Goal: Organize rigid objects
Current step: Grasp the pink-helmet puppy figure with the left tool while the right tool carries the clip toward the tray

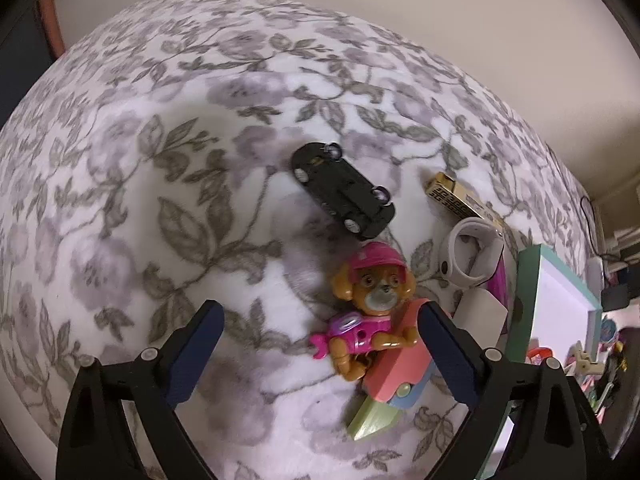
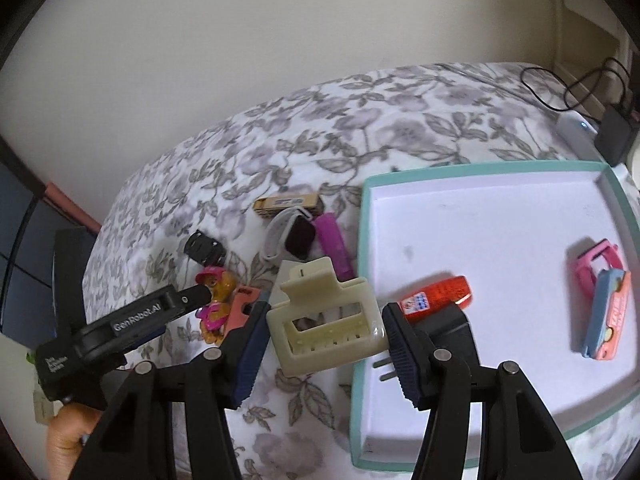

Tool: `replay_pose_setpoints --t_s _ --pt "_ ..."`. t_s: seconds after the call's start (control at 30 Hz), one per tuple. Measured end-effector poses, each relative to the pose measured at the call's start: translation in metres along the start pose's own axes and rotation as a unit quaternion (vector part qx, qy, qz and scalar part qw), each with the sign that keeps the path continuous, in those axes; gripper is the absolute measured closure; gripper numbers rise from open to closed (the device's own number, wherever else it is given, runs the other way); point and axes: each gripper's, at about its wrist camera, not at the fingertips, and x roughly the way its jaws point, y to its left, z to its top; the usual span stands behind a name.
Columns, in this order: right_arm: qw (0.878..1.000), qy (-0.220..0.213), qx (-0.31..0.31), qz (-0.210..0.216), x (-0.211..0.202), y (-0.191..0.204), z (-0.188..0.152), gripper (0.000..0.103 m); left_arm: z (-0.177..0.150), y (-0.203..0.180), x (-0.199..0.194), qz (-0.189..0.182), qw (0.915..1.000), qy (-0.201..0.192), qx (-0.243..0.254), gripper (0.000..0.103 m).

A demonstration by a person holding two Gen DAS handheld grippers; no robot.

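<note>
The right claw (image 2: 326, 332) gripped a cream hair clip (image 2: 326, 320) between its blue pads, held above the bed just beside the left rim of the teal tray (image 2: 360, 240). The left claw (image 1: 320, 340) stood open over the bed, a dog figure (image 1: 370, 308) lying between its fingers, nearer the right one, touching neither. A black toy car (image 1: 344, 190) lay beyond it, toward the bed's far edge. The flowered bedspread (image 1: 140, 160) covered the bed, which met a plain cream wall (image 2: 240, 60).
</note>
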Motion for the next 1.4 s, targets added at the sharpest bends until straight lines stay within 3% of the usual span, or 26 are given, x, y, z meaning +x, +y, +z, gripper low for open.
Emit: replay_pose_setpoints --t_s 0.1,0.2,0.33,0.77,0.8,0.9,1.0,1.4 --pt "1.0 0.0 0.001 -0.001 -0.001 -0.002 -0.001 0.043 0.003 -0.006 0.006 0.007 0.9998 -0.005 0.017 0.006" --pt "1.0 -0.001 -0.002 -0.002 -0.002 -0.003 -0.001 0.043 0.007 -0.013 0.012 0.018 0.9993 -0.006 0.032 0.026" --pt "1.0 0.0 -0.003 -0.004 -0.003 -0.004 -0.002 0.043 0.006 -0.014 0.012 0.016 0.9992 -0.008 0.035 0.026" --pt "1.0 0.01 0.021 -0.006 -0.001 -0.014 -0.004 0.043 0.005 -0.034 0.016 0.064 0.9933 -0.038 0.089 0.027" --pt "1.0 0.01 0.022 -0.005 -0.001 -0.015 -0.004 0.043 0.004 -0.034 0.016 0.063 0.9931 -0.039 0.091 0.03" --pt "1.0 0.011 0.027 -0.004 -0.001 -0.018 -0.004 0.043 0.003 -0.034 0.014 0.036 0.995 -0.031 0.088 0.051" --pt "0.999 0.013 0.032 -0.004 0.0 -0.02 -0.004 0.043 0.002 -0.036 0.014 0.024 0.9949 -0.03 0.093 0.06" --pt "0.999 0.007 0.045 -0.003 -0.003 -0.024 -0.002 0.043 0.008 -0.02 0.001 -0.029 0.9984 -0.027 0.042 0.063"
